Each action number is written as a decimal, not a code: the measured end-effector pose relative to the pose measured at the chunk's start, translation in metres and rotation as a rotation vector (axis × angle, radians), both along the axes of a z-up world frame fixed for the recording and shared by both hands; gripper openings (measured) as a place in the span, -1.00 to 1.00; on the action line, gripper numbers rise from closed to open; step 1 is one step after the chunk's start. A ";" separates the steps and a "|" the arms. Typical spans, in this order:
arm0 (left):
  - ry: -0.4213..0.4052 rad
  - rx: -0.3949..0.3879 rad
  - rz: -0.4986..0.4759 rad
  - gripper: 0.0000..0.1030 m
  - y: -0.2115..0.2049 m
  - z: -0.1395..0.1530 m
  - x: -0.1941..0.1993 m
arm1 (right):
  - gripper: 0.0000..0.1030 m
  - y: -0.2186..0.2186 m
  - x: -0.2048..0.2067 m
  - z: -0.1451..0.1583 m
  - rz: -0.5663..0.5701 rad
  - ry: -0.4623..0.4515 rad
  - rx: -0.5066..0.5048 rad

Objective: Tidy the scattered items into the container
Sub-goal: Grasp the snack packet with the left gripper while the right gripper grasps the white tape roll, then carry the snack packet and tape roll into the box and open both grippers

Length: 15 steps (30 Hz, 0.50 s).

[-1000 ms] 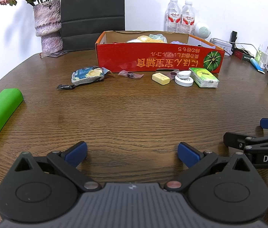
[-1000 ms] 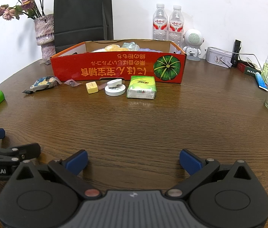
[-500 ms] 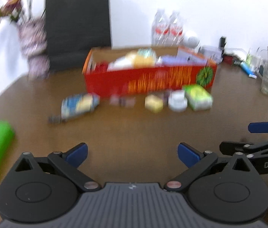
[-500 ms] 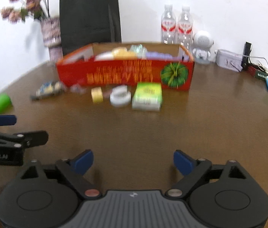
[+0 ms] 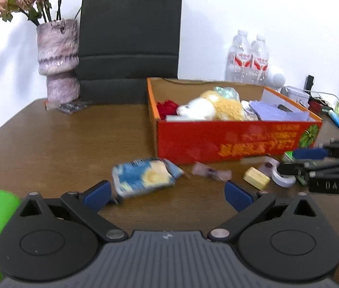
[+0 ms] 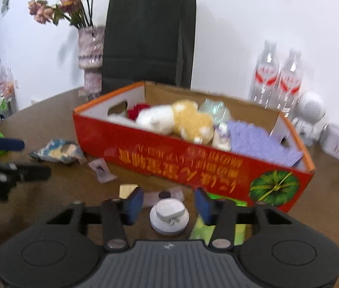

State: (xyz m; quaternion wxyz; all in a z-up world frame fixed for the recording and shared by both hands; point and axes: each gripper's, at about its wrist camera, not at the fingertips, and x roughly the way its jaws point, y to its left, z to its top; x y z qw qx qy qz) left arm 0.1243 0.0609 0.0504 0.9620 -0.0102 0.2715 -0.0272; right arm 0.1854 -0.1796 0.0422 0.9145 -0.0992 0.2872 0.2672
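Both tools low over the counter before the red box

Left wrist view: the left tool (image 5: 167, 193) is level, jaws spread wide, the blue snack packet (image 5: 144, 177) just ahead beside the red box (image 5: 236, 141). Right wrist view: the right tool (image 6: 169, 202) tilts down, jaws partly spread on either side of the white tape roll (image 6: 169, 219), not touching it, near the box's front wall (image 6: 183, 160).

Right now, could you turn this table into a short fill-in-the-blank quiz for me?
1. The box on the table is mostly ____ outside.
2. The plush toy lies ____ the box.
3. The right gripper has its fingers on either side of a white ____.
4. The left gripper is ____.

Answers: red; inside; tape roll; open
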 end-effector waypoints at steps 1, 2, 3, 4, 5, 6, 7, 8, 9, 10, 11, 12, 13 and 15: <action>0.002 -0.004 -0.005 1.00 0.003 0.001 0.005 | -0.19 0.000 0.002 -0.004 -0.002 0.013 0.004; 0.020 -0.005 -0.003 1.00 0.004 0.001 0.012 | -0.28 0.002 0.004 -0.007 -0.005 0.026 0.001; 0.034 -0.002 0.004 0.99 0.004 0.001 0.019 | -0.29 0.003 0.005 -0.010 -0.006 0.025 -0.001; 0.044 0.000 0.005 0.91 0.004 0.000 0.026 | -0.29 0.004 0.004 -0.011 -0.006 0.020 -0.002; 0.061 -0.001 0.001 0.65 0.004 -0.001 0.032 | -0.30 0.004 0.003 -0.011 -0.006 0.019 0.001; 0.081 -0.006 0.002 0.48 0.005 -0.003 0.037 | -0.30 0.003 0.002 -0.011 -0.005 0.021 0.007; 0.106 -0.016 0.004 0.05 0.006 -0.006 0.040 | -0.30 0.002 0.001 -0.011 -0.001 0.024 0.018; 0.132 -0.028 0.006 -0.31 0.007 -0.010 0.043 | -0.31 0.000 0.000 -0.011 0.003 0.025 0.029; 0.149 -0.037 0.005 -0.39 0.009 -0.012 0.044 | -0.48 -0.002 -0.003 -0.010 0.007 0.014 0.039; 0.147 -0.041 -0.003 -0.47 0.009 -0.014 0.043 | -0.49 -0.002 -0.005 -0.008 0.006 0.009 0.039; 0.146 -0.040 -0.018 -0.59 0.009 -0.014 0.041 | -0.49 -0.001 -0.006 -0.006 0.003 0.005 0.038; 0.147 -0.037 -0.026 -0.63 0.008 -0.014 0.039 | -0.49 -0.001 -0.008 -0.004 0.003 -0.002 0.039; 0.148 -0.038 -0.027 -0.83 0.008 -0.014 0.037 | -0.49 -0.001 -0.009 -0.003 0.007 -0.008 0.038; 0.153 -0.038 -0.022 -0.94 0.005 -0.014 0.030 | -0.49 0.000 -0.014 -0.001 0.013 -0.019 0.037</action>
